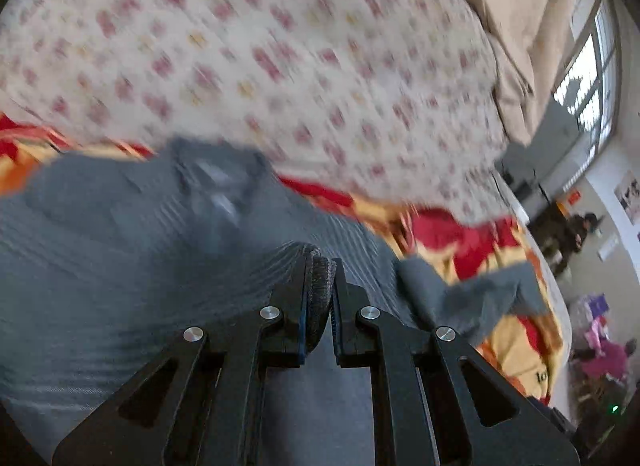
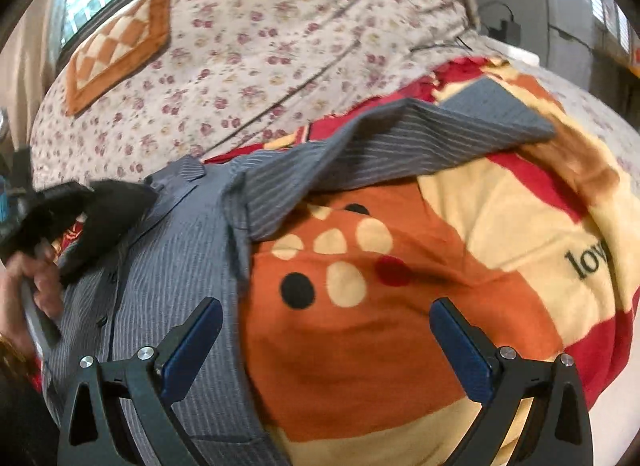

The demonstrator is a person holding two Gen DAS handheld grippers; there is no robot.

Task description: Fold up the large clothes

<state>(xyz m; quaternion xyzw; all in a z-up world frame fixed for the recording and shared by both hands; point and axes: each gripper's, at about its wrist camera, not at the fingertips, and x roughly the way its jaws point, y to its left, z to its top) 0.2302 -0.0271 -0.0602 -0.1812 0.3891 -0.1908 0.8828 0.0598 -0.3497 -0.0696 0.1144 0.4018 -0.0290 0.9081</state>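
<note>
A grey pinstriped shirt lies on a bed, over a red, orange and cream blanket. One sleeve stretches out to the right. My left gripper is shut on a bunched fold of the shirt, the cloth pinched between its pads. The left wrist view is motion-blurred. My right gripper is open wide above the blanket, beside the shirt's right edge, with nothing between its fingers. In the right wrist view the left gripper and the hand holding it show at the left over the shirt.
A floral sheet covers the bed beyond the blanket, with an orange checked cloth on it. Beige fabric hangs at the far side. Windows and room clutter with people sit off to the right.
</note>
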